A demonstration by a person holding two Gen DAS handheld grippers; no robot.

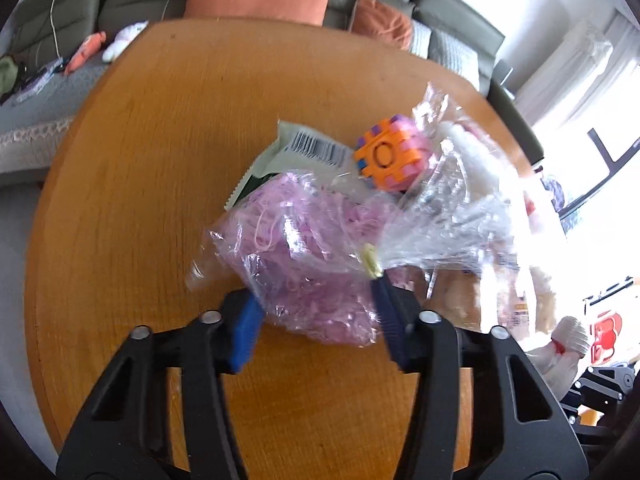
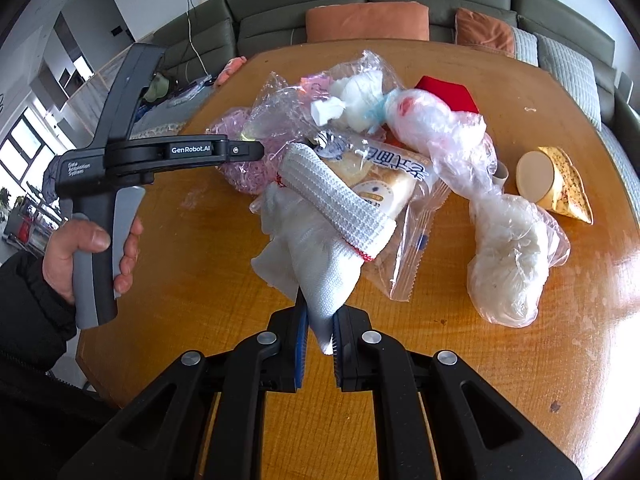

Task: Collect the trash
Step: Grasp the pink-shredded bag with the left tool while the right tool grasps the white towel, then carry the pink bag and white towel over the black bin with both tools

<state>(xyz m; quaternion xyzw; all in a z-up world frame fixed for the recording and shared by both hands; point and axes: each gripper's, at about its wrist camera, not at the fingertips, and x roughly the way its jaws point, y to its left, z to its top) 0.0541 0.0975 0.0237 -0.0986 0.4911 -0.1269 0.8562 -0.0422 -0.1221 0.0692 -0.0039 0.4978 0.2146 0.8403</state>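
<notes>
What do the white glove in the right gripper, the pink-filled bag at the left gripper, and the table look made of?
White glove: knitted fabric, probably cotton; ribbed cuff, visible weave, matte. Pink-filled bag: thin clear plastic film; crinkled and glossy, with what look like pink rubber bands inside. Table: wood or wood veneer, orange-brown; faint grain and a sheen suggest varnish.
</notes>
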